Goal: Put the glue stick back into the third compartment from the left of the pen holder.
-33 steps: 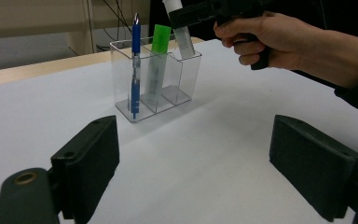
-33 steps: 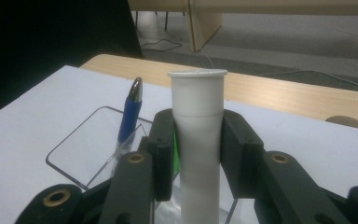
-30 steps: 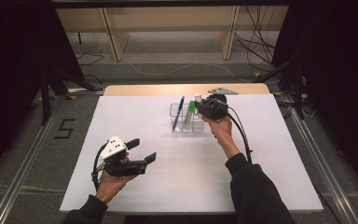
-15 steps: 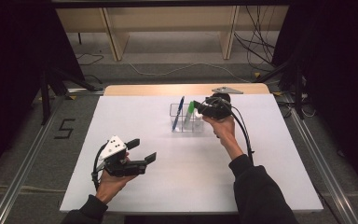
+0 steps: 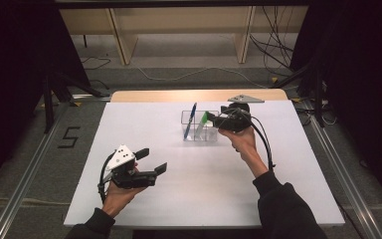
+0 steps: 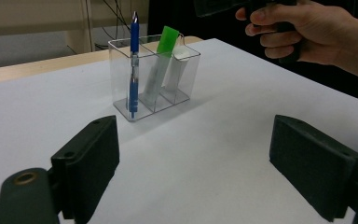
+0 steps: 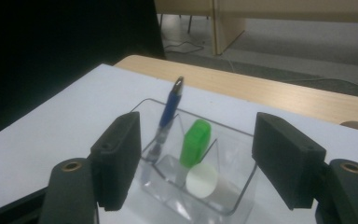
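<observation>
Hovering wide open over the organizer [image 7: 200, 186], right gripper [image 7: 196, 154], earlier gripping the green-capped marker [image 7: 195, 142].

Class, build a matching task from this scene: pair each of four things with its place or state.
Things:
1. blue pen
2. green-capped marker
3. right gripper
4. left gripper

Places or states:
A. open, low over the near table
B. end compartment of the clear holder
C. open, above the holder
D. middle compartment

Pairs: 1-B, 2-D, 3-C, 4-A

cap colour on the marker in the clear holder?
Green. The marker stands in the holder's middle compartment, clearest in the left gripper view.
</observation>
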`<state>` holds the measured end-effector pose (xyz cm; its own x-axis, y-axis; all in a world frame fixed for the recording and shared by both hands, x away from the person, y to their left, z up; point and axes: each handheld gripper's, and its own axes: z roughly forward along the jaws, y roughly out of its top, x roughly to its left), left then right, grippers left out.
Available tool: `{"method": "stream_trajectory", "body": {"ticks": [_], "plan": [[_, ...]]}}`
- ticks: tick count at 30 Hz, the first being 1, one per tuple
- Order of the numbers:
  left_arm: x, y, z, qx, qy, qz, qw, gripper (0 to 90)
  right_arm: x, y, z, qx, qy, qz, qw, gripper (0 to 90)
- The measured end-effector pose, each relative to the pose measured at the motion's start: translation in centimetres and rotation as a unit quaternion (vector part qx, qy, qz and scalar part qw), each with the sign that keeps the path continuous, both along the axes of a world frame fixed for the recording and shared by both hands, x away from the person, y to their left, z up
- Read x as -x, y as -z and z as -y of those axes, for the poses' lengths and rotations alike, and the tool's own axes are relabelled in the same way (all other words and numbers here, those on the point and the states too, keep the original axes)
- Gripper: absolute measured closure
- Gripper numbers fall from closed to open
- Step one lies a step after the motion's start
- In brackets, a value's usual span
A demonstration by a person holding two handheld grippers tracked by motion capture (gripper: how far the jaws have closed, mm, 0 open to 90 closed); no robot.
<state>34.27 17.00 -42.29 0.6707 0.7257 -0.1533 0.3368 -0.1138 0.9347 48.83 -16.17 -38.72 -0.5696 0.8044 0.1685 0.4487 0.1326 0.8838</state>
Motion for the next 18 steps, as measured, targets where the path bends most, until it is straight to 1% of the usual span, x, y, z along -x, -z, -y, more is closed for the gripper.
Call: {"method": "stream_trajectory", "body": {"ticks": [3, 4, 8, 15, 18], "plan": [[0.0, 0.0, 0.0, -0.001, 0.000, -0.002, 1.0000, 15.4, 0.8, -0.2, -0.1, 0.007, -0.013, -0.003, 0.9999, 31.3], [0.0, 0.0, 0.0, -0.001, 0.000, -0.002, 1.0000, 15.4, 1.0, -0.3, -0.1, 0.008, -0.018, 0.002, 0.9998, 31.0], [0.0, 0.0, 0.1, -0.001, 0.001, -0.002, 1.0000, 15.4, 2.0, -0.5, 0.0, 0.005, -0.030, 0.003, 0.9995, 29.9], [0.0, 0.1, 0.1, -0.003, 0.002, -0.001, 1.0000, 15.4, 3.2, -0.6, 0.0, 0.004, -0.042, 0.004, 0.9991, 27.5], [0.0, 0.1, 0.1, -0.003, 0.002, -0.001, 1.0000, 15.4, 3.6, -0.6, 0.0, 0.005, -0.046, 0.009, 0.9989, 27.5]]}}
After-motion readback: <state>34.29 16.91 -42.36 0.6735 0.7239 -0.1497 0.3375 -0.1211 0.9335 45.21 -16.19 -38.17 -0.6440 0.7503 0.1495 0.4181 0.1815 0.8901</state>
